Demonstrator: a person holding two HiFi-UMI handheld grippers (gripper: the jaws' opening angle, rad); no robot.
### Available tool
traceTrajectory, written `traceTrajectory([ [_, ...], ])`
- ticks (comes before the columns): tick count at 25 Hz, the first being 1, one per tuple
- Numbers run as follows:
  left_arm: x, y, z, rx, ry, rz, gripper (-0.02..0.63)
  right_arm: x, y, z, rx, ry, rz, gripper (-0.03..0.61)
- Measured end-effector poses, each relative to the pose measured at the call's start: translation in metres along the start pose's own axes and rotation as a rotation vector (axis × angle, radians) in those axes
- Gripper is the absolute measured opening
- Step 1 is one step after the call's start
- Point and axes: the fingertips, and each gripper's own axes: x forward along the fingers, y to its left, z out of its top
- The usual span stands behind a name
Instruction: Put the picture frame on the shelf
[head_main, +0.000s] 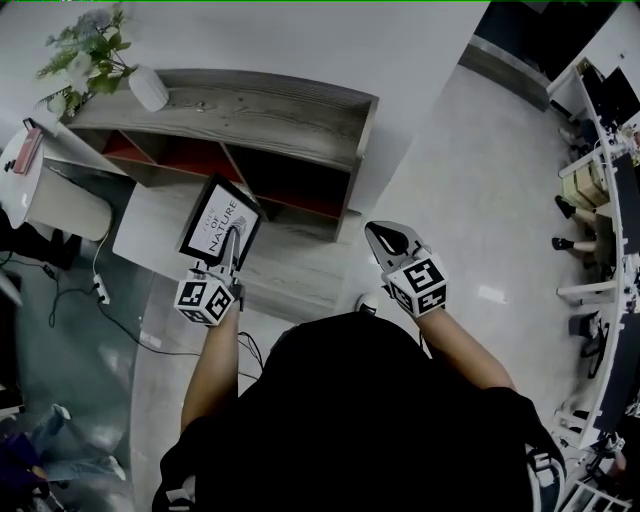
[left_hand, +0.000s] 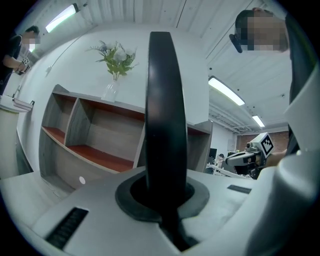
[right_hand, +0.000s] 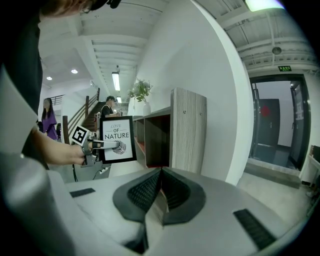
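The picture frame (head_main: 220, 218) is black with a white print inside, and it hangs in the air in front of the grey wooden shelf (head_main: 300, 110) with red compartments. My left gripper (head_main: 232, 242) is shut on the frame's lower edge. In the left gripper view the frame (left_hand: 165, 115) stands edge-on between the jaws, with the shelf (left_hand: 95, 145) behind it. My right gripper (head_main: 382, 236) is shut and holds nothing, to the right of the shelf's end. The right gripper view shows its own gripper (right_hand: 161, 174), the frame (right_hand: 118, 140), the left gripper (right_hand: 94, 146) and the shelf's end panel (right_hand: 189, 130).
A glass vase with a plant (head_main: 140, 85) stands on the shelf top at the left. A white cabinet (head_main: 65, 205) is left of the shelf, with a power strip and cables (head_main: 100, 290) on the floor. Desks (head_main: 610, 200) line the right side. People (right_hand: 47, 117) stand far behind.
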Motion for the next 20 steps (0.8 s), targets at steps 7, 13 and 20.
traceTrajectory([
  [7,0.020,0.002,-0.013,0.025,0.025,0.013,0.028,-0.001,-0.003,-0.009,0.000,0.026,0.005,0.014],
  [13,0.040,0.003,-0.020,0.033,0.032,0.020,0.028,-0.002,-0.010,-0.017,0.004,0.042,0.003,0.014],
  [20,0.059,0.005,-0.032,0.022,0.050,0.024,0.028,-0.004,-0.022,-0.023,0.007,0.059,-0.008,0.014],
])
